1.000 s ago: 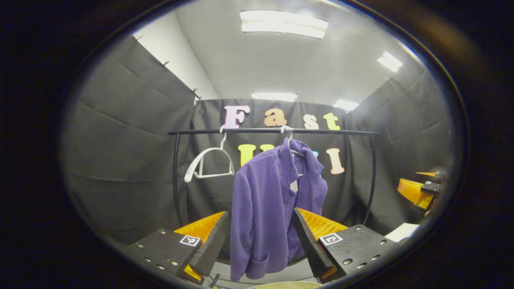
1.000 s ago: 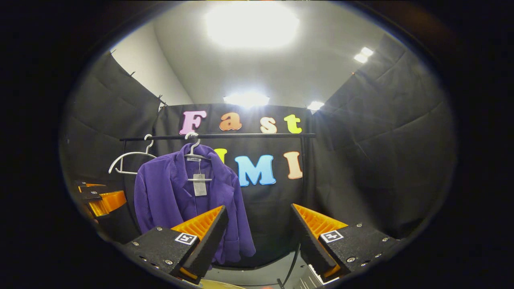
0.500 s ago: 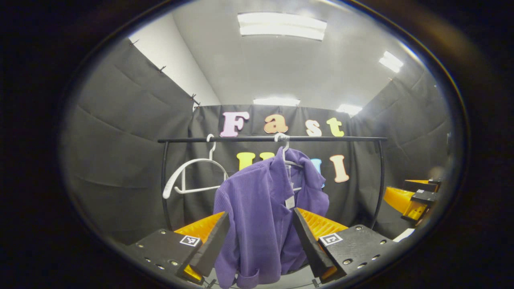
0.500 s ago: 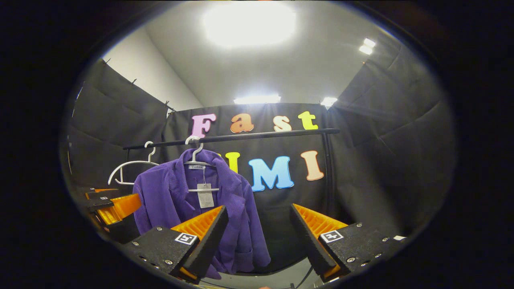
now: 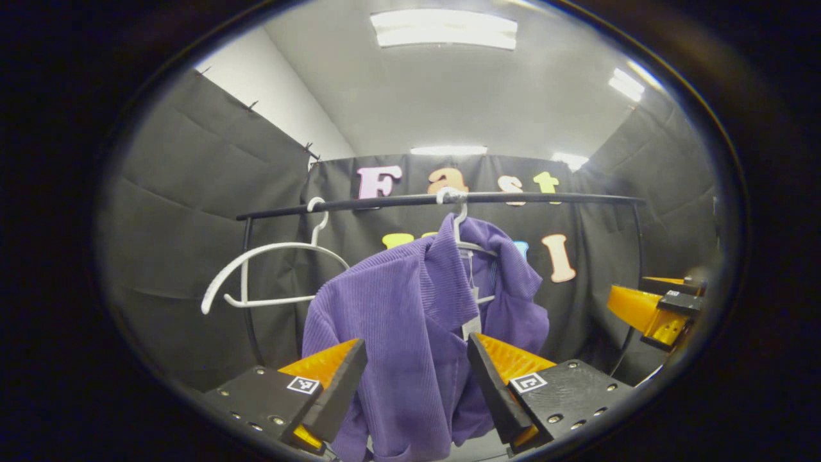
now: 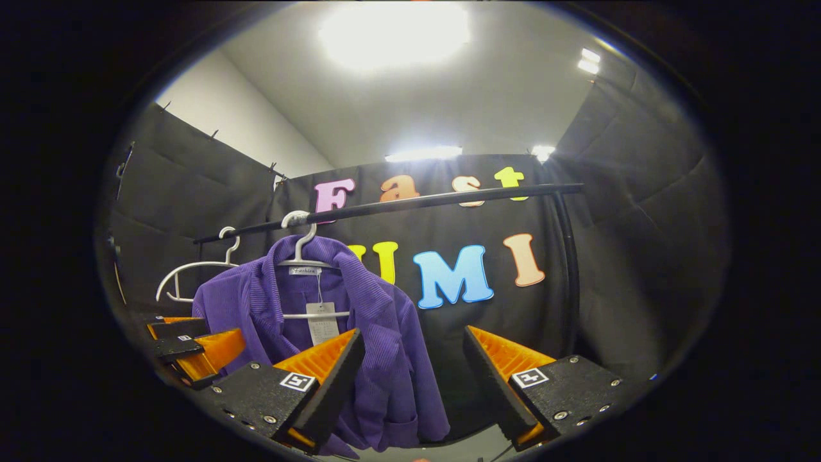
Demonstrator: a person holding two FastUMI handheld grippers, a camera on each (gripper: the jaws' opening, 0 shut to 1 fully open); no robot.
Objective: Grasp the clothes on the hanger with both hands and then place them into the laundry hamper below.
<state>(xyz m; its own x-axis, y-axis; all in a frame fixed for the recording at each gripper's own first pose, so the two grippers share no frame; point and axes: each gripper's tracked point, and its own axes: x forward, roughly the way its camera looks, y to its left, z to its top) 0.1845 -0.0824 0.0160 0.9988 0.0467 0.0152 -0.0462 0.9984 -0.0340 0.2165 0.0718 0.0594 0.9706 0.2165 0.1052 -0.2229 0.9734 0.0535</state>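
A purple ribbed jacket (image 5: 410,327) hangs on a white hanger (image 5: 458,231) from a black rail (image 5: 436,200). My left gripper (image 5: 417,378) is open, just short of the jacket's front, which shows between its fingers. In the right gripper view the jacket (image 6: 359,321) hangs left of centre, a paper tag (image 6: 321,321) at its collar. My right gripper (image 6: 410,375) is open with its left finger (image 6: 321,366) in front of the jacket's right side and nothing between the fingers. The left gripper (image 6: 192,343) also shows at that view's left edge, and the right gripper (image 5: 654,308) at the left gripper view's right edge.
An empty white hanger (image 5: 269,276) hangs on the rail left of the jacket; it shows too in the right gripper view as the empty hanger (image 6: 192,276). The rail's uprights (image 5: 247,289) (image 6: 567,269) stand at both ends. Black cloth walls close in the booth.
Both grippers have come closer to the jacket and the rail, which now look larger. Both stay open.
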